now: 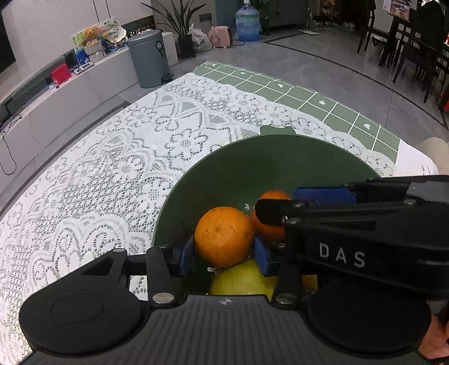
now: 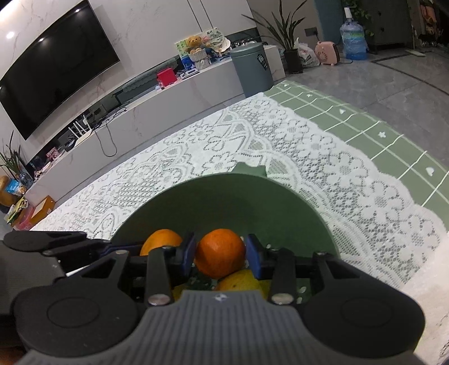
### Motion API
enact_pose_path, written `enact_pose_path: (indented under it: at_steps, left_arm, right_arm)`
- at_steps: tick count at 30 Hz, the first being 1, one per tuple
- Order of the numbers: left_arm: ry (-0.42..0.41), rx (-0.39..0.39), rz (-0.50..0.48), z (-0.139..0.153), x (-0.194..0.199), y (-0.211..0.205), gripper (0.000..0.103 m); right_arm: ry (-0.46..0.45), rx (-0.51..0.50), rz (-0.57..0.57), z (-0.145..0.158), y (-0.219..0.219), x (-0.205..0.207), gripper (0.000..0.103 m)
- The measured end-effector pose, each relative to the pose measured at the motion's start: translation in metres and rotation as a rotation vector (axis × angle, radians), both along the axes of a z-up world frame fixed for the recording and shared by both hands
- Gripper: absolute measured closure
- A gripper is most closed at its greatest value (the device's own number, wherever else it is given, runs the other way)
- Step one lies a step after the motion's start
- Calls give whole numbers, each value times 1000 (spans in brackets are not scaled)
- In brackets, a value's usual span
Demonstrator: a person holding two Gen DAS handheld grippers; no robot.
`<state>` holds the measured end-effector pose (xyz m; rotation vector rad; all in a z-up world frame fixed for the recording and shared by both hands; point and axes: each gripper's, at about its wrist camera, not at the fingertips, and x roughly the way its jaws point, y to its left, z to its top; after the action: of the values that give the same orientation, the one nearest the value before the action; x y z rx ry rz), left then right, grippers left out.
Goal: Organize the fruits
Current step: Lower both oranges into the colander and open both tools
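A dark green bowl [image 1: 238, 168] stands on the lace tablecloth and holds several fruits. My left gripper [image 1: 224, 257] is inside the bowl with its blue pads against both sides of a large orange [image 1: 223, 235]. Below it lies a yellow fruit [image 1: 241, 280]. My right gripper [image 2: 220, 254] is also in the bowl [image 2: 224, 202], its blue pads touching both sides of a deeper-coloured orange [image 2: 220, 252], which shows in the left wrist view [image 1: 270, 227] behind the right gripper's body. A yellow-orange fruit [image 2: 241, 280] lies under it. The left-held orange shows at left [image 2: 160, 241].
The white lace tablecloth [image 1: 126, 157] covers the table, with a green checked cloth [image 1: 308, 95] at its far right. Beyond the table edge stand a grey bin [image 1: 150, 57], a low white TV bench and a water jug [image 1: 247, 24].
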<state>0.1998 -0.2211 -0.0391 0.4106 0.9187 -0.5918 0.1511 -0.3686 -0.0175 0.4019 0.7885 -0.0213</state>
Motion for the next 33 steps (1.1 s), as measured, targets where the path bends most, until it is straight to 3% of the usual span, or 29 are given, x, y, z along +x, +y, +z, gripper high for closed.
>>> enact_pose_path:
  at_steps: [5, 8, 12, 24, 33]
  left_arm:
    - [-9, 21, -2, -2, -1, -3, 52]
    - [-16, 22, -1, -2, -1, -3, 45]
    - [-21, 20, 5, 2, -3, -2, 38]
    - [-62, -29, 31, 40, -29, 23, 36]
    - [-119, -49, 205, 75, -59, 77, 34]
  right_arm:
    - [4, 21, -1, -2, -1, 0, 66]
    - [0, 24, -2, -2, 0, -1, 65]
    - [-48, 17, -1, 3, 3, -5, 57]
    - [-152, 32, 4, 14, 4, -13, 39]
    - [-228, -15, 80, 25, 25, -26, 34]
